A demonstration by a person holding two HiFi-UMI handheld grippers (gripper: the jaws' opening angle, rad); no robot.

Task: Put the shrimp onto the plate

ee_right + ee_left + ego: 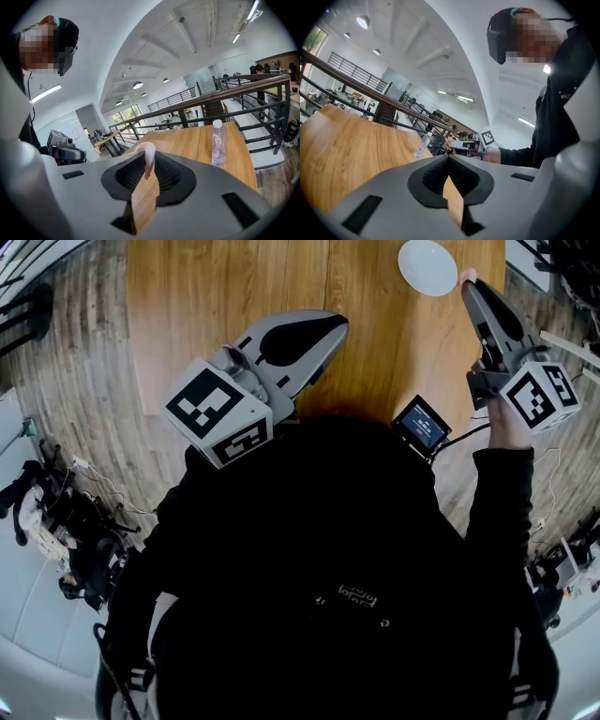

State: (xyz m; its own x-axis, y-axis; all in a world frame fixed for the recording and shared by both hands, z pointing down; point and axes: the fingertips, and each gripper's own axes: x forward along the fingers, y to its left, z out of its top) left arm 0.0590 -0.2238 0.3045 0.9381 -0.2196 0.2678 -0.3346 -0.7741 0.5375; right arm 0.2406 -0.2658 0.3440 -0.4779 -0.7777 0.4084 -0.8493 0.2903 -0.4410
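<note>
Two grippers hang over the table (pixel 216 296). The right gripper (pixel 467 284) pinches the shrimp (pixel 466 276) at its jaw tips, just beside the right rim of the white plate (pixel 427 266) and not yet on it. The left gripper (pixel 328 334) is well apart from the plate, its jaws together on nothing. A bottle (pixel 217 143) stands upright on the wood, off to the right of the held shrimp, near a railing (pixel 243 89). A small lit screen (pixel 422 425) with a cable shows by the person's chest
</note>
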